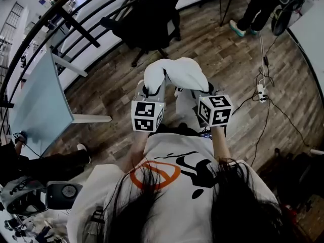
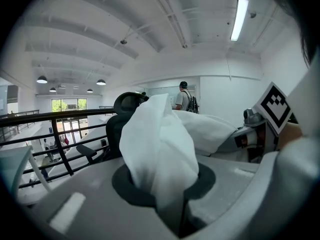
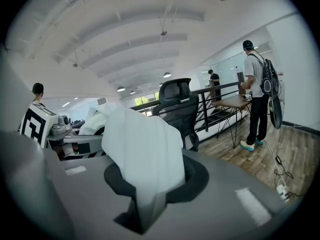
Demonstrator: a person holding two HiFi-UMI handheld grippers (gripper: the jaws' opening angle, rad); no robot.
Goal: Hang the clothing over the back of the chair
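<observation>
Open wood floor (image 1: 223, 49) out at 1 o'clock, chair (image 1: 152, 19) at 12 by the railing (image 2: 50, 115), left tool (image 2: 167, 199) and right tool (image 3: 145, 199) both clamped on the white clothing (image 1: 179, 72).

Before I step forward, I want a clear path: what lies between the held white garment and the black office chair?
Only bare wooden floor, in the head view; the white garment hangs short of the black office chair.
</observation>
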